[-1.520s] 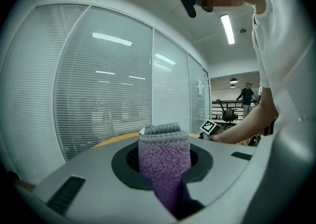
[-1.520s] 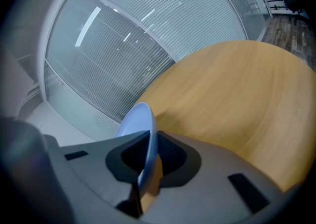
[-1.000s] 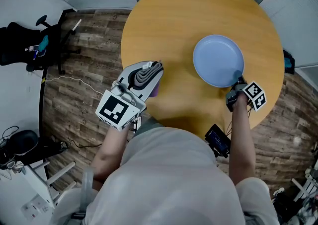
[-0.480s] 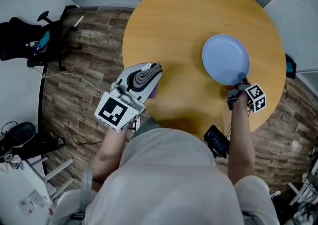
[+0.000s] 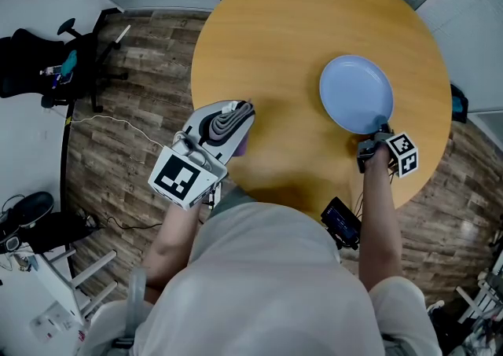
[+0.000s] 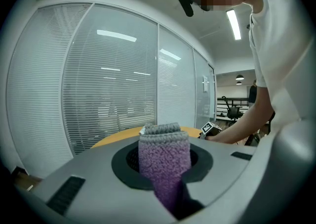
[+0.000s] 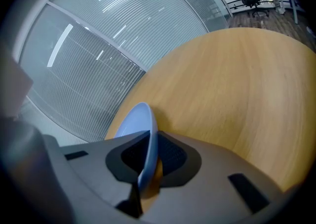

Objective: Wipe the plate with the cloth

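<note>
- The left claw (image 5: 238, 116) is clamped on a folded purple-grey cloth (image 6: 164, 155) and holds it over the near left edge of the table (image 5: 267, 40).
- The right claw (image 5: 378, 133) pinches the near rim of the blue plate (image 5: 355, 93), close to the table's right edge.

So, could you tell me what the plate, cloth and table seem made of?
Plate: pale blue, smooth, thin-rimmed; likely plastic or glazed ceramic.
Cloth: purple-grey fabric, nubbly pile, probably terry or microfibre.
Table: light wood or laminate, satin sheen.
</note>
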Action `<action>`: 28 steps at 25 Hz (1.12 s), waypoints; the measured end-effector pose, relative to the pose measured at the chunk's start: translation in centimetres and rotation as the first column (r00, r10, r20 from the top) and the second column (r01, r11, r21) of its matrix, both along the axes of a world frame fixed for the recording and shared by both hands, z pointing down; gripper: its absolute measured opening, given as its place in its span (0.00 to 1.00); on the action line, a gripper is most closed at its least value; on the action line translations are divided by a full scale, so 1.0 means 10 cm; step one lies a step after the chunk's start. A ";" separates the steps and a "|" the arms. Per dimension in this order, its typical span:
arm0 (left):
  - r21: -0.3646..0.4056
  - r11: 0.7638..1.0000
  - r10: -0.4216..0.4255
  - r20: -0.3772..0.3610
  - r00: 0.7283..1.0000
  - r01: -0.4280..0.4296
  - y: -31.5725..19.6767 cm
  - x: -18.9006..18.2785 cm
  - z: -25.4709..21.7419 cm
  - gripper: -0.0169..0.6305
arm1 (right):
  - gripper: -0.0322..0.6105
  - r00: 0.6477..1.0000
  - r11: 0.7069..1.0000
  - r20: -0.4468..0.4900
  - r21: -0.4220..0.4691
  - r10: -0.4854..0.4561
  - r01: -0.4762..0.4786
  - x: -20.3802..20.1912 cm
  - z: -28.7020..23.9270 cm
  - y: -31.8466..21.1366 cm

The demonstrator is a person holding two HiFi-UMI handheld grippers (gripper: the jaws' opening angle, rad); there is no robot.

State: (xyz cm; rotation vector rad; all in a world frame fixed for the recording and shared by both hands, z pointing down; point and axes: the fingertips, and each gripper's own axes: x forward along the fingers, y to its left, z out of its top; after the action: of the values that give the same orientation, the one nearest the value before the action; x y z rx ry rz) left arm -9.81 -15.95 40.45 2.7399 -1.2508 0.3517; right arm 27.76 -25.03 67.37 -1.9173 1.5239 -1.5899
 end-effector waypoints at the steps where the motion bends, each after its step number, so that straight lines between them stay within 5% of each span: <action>1: -0.001 1.000 0.001 0.000 1.000 -0.001 0.00 0.00 0.00 0.15 | 0.12 1.000 1.000 -0.005 -0.004 -0.001 0.001 0.00 0.00 0.01; 14: -0.003 1.000 0.022 0.002 1.000 -0.022 0.03 0.07 0.02 0.15 | 0.11 0.994 0.994 -0.086 -0.097 -0.061 0.053 -0.01 0.10 0.07; 22: -0.001 1.000 0.015 -0.002 1.000 -0.015 0.02 0.00 0.01 0.15 | 0.11 0.962 0.968 -0.207 -0.211 -0.178 0.134 -0.06 0.14 0.11; 28: 0.001 1.000 0.014 -0.008 1.000 -0.014 0.01 -0.01 0.02 0.15 | 0.12 0.951 0.953 -0.216 -0.252 -0.223 0.166 -0.06 0.15 0.11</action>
State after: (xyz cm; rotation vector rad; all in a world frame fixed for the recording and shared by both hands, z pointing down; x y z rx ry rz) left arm -9.92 -15.88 40.60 2.7496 -1.2305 0.3410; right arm 27.14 -23.98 68.88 -2.2169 1.7406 -1.7351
